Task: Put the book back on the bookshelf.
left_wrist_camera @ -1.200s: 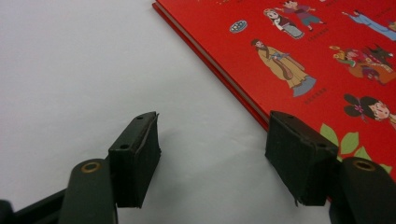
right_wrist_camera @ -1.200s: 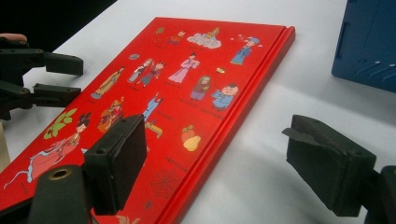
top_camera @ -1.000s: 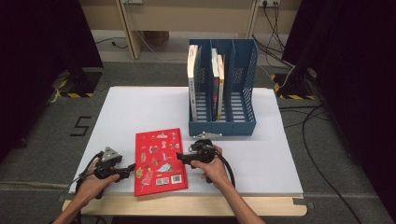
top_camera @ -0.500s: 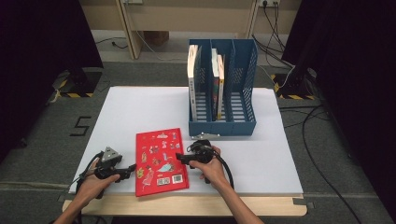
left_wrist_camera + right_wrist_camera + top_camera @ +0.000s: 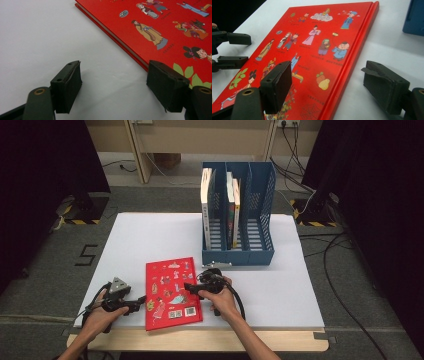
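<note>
On the white table (image 5: 150, 235), largest first: a blue three-bay file rack (image 5: 260, 215) stands at the far middle, books upright in it — one pale book (image 5: 205, 205) in its left bay, two more (image 5: 233, 210) in the middle bay.

Nearer the person, a red picture book (image 5: 171, 292) lies flat on the table, cover up, printed with small cartoon figures. Its spine runs along the side facing the rack; its page edge faces the left hand.

Right gripper (image 5: 325, 82) sits at the book's spine edge, level with the cover. Jaws spread wide and astride the spine — one jaw over the red cover, the other over bare table beside the spine. Pads not pressing on anything that I can see.

Left gripper (image 5: 113, 82) rests low on the table at the book's opposite long edge. Its jaws have just been opening; now parted, with bare table between them. The one pad stands right at the book's page edge, over the corner of the cover; the other is clear of it on white table. Nothing pinched.

Both hands low at the near edge of the table, cables trailing back.
</note>
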Tool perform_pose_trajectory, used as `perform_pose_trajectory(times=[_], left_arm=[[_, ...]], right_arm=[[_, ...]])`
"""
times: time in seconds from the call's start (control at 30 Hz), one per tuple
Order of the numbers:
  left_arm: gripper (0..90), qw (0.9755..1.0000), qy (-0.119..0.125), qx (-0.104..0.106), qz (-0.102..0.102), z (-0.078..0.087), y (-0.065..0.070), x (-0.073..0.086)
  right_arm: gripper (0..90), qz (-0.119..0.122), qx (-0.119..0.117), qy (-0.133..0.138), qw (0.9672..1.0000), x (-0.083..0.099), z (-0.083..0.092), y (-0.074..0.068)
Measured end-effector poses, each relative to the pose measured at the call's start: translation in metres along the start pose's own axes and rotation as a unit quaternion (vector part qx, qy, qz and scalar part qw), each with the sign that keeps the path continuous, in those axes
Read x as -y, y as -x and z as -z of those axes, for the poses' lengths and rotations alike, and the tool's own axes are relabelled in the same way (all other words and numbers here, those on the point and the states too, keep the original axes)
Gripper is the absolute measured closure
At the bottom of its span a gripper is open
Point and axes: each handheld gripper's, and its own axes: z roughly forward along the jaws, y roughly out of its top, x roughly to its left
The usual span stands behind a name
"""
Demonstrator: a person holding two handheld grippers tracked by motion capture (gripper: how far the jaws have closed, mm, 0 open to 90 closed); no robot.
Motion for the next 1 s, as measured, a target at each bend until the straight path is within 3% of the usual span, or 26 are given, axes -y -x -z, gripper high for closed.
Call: perform_pose_trajectory(times=[0.1,0.2,0.27,0.47,0.57,0.73,0.8,0.87,0.93,0.97,1.0], left_arm=[[26.2,1.0,-0.001,-0.001,0.0,0.0,0.0,0.0],[25.6,1.0,-0.001,-0.002,0.001,0.0,0.001,0.0],[25.6,1.0,-0.001,-0.003,0.0,0.0,0.001,0.0],[28.1,0.9999,0.006,-0.006,-0.006,0.0,0.004,0.001],[28.7,0.9999,0.008,-0.01,-0.004,0.0,0.005,0.002],[33.0,0.9999,0.008,-0.008,-0.005,0.001,0.007,0.002],[33.1,0.9999,0.009,-0.01,-0.003,0.001,0.007,0.002],[33.1,0.9999,0.009,-0.009,-0.003,0.001,0.007,0.002],[32.9,0.9999,0.007,-0.009,-0.004,0.001,0.007,0.001],[32.9,0.9999,0.009,-0.01,-0.004,0.001,0.007,0.002],[32.9,0.9999,0.01,-0.009,-0.004,0.001,0.007,0.002]], right_arm=[[24.1,-0.001,0.0,0.001,1.0,0.0,-0.002,-0.003],[28.3,-0.026,-0.015,0.013,0.9995,0.001,-0.004,-0.002],[27.7,-0.018,-0.011,0.01,0.9997,0.001,-0.005,-0.003],[24.9,-0.045,-0.004,0.025,0.9987,0.003,-0.006,-0.007],[25.0,-0.091,-0.009,0.044,0.9948,0.007,-0.004,-0.008],[24.8,-0.132,-0.021,0.05,0.9898,0.014,0.002,-0.009],[24.8,-0.156,-0.036,0.049,0.9859,0.016,0.005,-0.009],[25.9,-0.193,-0.058,0.051,0.9781,0.02,0.007,-0.009],[38.1,-0.192,-0.094,0.034,0.9764,0.022,0.002,-0.012],[39.8,-0.168,-0.088,0.033,0.9813,0.022,-0.001,-0.017],[45.6,-0.123,-0.077,0.023,0.9891,0.02,-0.003,-0.021]])
